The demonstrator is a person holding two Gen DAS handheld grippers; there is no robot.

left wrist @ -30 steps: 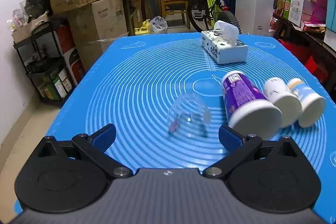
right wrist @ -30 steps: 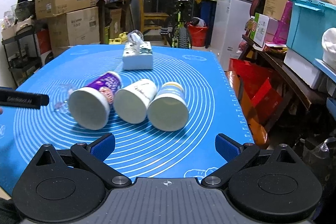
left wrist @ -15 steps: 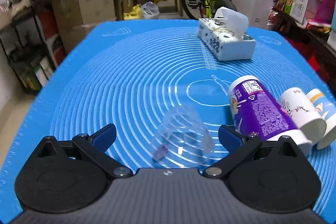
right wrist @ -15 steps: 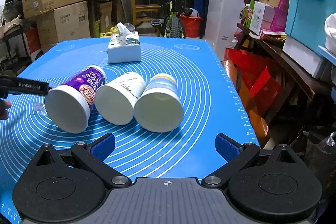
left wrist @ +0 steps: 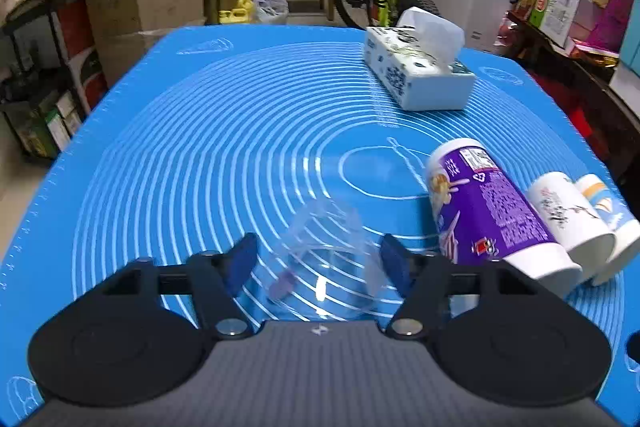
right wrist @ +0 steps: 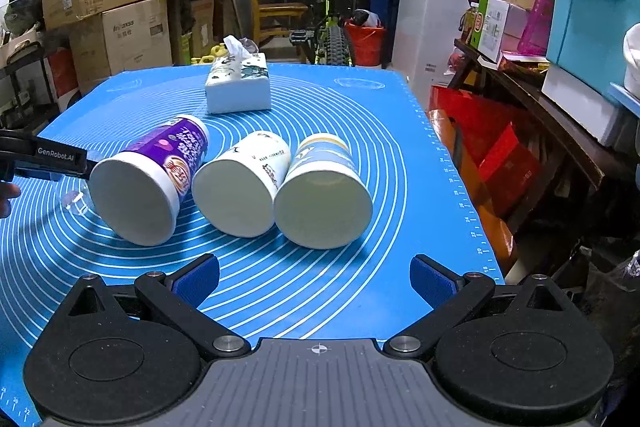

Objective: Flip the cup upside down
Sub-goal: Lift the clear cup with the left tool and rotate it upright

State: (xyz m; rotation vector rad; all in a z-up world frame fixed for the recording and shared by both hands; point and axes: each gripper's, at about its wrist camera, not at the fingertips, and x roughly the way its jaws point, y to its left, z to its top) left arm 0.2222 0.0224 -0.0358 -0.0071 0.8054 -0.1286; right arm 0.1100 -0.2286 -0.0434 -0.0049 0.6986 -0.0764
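A clear plastic cup (left wrist: pixel 324 259) lies on its side on the blue mat (left wrist: pixel 200 147), mouth toward the camera. My left gripper (left wrist: pixel 318 263) has its jaws partly closed around the cup, the blue pads (left wrist: pixel 240 261) close beside its walls; I cannot tell whether they touch it. In the right wrist view only a sliver of the clear cup (right wrist: pixel 76 203) shows behind the purple cup (right wrist: pixel 152 183), under the left gripper's finger (right wrist: pixel 44 159). My right gripper (right wrist: pixel 314 279) is open and empty, near the mat's front edge.
Three paper cups lie side by side on their sides: purple (left wrist: pixel 488 211), white printed (left wrist: pixel 568 223), and blue-and-white (left wrist: pixel 612 219). A tissue box (left wrist: pixel 416 67) stands at the far side of the mat. Boxes, a bicycle and shelves surround the table.
My left gripper has moved forward over the clear cup and its jaws have narrowed around it. My right gripper stayed open and shifted slightly closer to the paper cups.
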